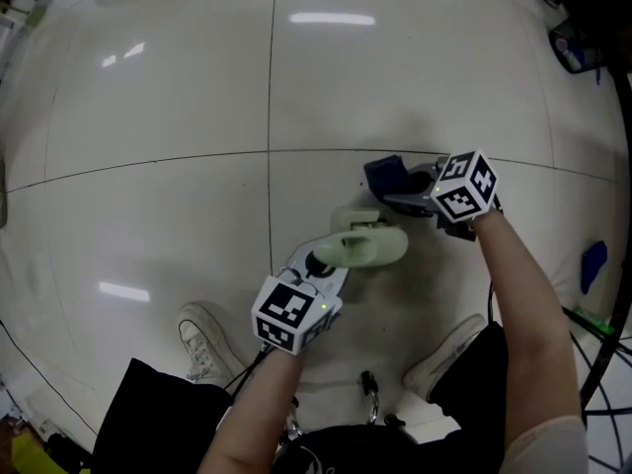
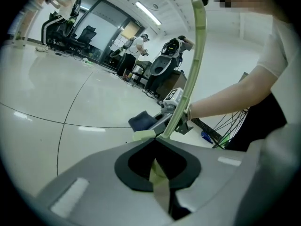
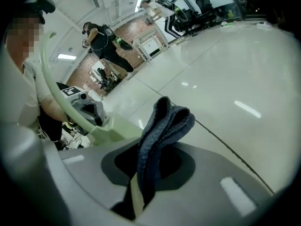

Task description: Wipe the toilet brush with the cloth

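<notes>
Left tongs [image 1: 318, 265] are clamped shut on the pale green plastic toilet brush [image 1: 370, 247], and its long curved handle [image 2: 197, 55] arcs up past that gripper's camera. Right tongs [image 1: 400, 200] are pinched on a folded dark blue cloth [image 3: 162, 126]. The cloth sits just beside the brush end, though contact is hard to call. Both are held above the glossy white tiled floor [image 1: 178, 87], near a tile seam. Black-and-white square markers show on the cube [image 1: 293, 312]. A white sneaker [image 1: 202, 339] is planted below.

Glossy pale tiled floor [image 1: 148, 77], dark joints. Ceiling strip light [image 2: 148, 13]. Office chairs [image 2: 87, 33] near glazing. Brick wall [image 3: 134, 32].
</notes>
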A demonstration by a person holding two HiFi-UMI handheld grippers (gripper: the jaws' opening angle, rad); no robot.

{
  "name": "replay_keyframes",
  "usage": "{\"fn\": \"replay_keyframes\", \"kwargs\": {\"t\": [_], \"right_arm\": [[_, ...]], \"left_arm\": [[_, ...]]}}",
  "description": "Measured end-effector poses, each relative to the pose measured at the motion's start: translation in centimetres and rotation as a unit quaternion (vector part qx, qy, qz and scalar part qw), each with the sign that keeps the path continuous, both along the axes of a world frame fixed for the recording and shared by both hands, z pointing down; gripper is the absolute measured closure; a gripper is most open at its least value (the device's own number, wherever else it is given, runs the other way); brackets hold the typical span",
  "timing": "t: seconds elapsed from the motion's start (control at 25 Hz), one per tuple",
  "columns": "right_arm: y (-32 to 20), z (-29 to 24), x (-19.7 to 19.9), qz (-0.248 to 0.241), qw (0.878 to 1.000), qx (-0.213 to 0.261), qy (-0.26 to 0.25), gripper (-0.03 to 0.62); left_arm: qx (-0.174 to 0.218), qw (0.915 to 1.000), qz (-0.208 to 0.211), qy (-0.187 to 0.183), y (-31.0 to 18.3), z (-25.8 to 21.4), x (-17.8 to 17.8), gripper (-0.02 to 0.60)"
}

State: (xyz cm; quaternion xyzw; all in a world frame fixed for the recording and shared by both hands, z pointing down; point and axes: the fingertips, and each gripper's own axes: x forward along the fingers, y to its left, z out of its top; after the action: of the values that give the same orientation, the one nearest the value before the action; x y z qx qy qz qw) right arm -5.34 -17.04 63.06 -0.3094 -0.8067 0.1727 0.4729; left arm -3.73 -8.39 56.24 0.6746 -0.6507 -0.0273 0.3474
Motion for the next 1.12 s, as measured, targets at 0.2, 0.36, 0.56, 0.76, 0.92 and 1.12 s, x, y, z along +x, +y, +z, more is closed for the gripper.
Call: {"fn": "replay_keyframes", "kwargs": {"t": [0.2, 0.36, 0.56, 0.76, 0.92, 1.12], "right_arm": [[-1.9, -6.9, 2.5, 0.099, 0.986, 0.090, -0.100, 0.528], [-0.4, -11.3, 6.8, 0.176, 0.956, 0.178, -0.154, 0.528], [6.1, -11.7, 10.8, 0.204, 0.947, 0.196, -0.150, 0.528], [14.5, -10.2, 7.6, 0.246, 0.952, 0.118, -0.141, 0.528], [17.5, -8.3, 3.4, 0.342, 0.928, 0.045, -0.143, 0.528], [17.4, -6.5, 0.8, 0.378, 0.914, 0.043, -0.139, 0.528]], "left_arm": [[0.016, 0.9993, 0.017, -0.030, 0.8, -2.2, -0.4, 0.575], [0.049, 0.9974, -0.020, -0.048, 1.9, -4.8, -3.0, 0.575], [0.071, 0.9930, -0.069, -0.064, 5.1, -7.1, -4.5, 0.575], [0.074, 0.9885, -0.099, -0.087, 9.5, -7.6, -3.8, 0.575], [0.069, 0.9872, -0.116, -0.085, 12.4, -7.0, -3.5, 0.575], [0.058, 0.9868, -0.126, -0.084, 14.2, -6.0, -3.9, 0.575]]}}
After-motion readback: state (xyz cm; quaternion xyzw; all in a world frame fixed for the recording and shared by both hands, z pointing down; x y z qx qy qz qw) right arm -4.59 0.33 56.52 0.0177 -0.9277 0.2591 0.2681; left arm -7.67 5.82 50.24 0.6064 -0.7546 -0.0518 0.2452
